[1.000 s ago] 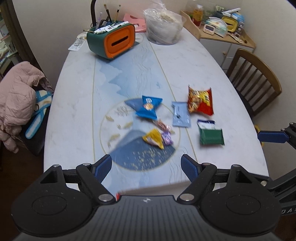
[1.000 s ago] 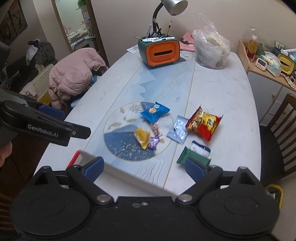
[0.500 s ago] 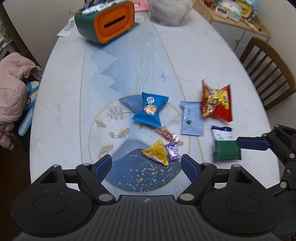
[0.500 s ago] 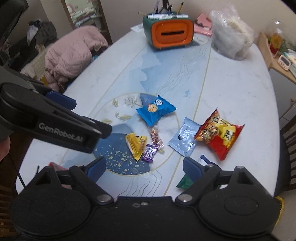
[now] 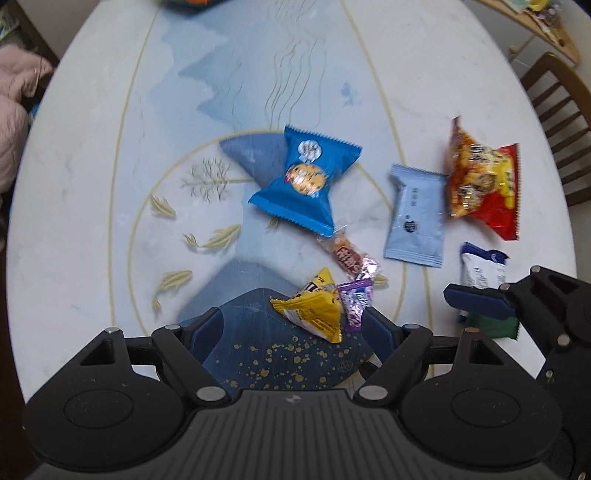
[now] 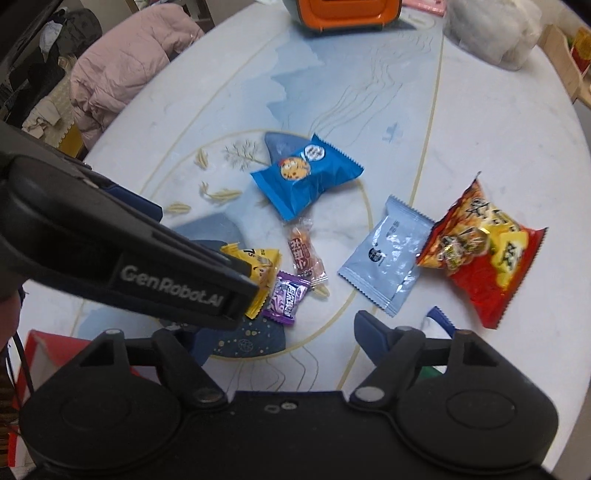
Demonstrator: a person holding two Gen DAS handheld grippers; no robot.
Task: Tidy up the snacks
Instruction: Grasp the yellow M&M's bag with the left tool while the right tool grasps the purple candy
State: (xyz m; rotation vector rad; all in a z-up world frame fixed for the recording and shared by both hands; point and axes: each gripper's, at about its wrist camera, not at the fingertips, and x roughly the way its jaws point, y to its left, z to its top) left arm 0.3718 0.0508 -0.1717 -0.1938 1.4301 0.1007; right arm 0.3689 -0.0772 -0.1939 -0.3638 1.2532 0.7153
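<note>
Several snacks lie on the oval table: a blue cookie packet (image 5: pixel 304 181) (image 6: pixel 306 177), a pale blue sachet (image 5: pixel 415 218) (image 6: pixel 384 254), a red chips bag (image 5: pixel 484 181) (image 6: pixel 480 251), a yellow triangular packet (image 5: pixel 314 308) (image 6: pixel 264 266), a purple candy (image 5: pixel 354 299) (image 6: pixel 286 297), a red wrapped candy (image 5: pixel 345 254) (image 6: pixel 303 251) and a green and white packet (image 5: pixel 484 273). My left gripper (image 5: pixel 291 332) is open, low over the table, with the yellow packet between its fingertips. My right gripper (image 6: pixel 280 332) is open above the green packet, which it mostly hides.
An orange and green box (image 6: pixel 347 11) and a clear plastic bag (image 6: pixel 495 29) stand at the table's far end. A pink jacket (image 6: pixel 125 62) lies on a chair at the left. A wooden chair (image 5: pixel 557 122) stands at the right. A red-edged box (image 6: pixel 40 354) sits at the near left edge.
Both grippers have moved forward and down toward the snacks. The left one now straddles the yellow packet; the right one hangs over the green packet.
</note>
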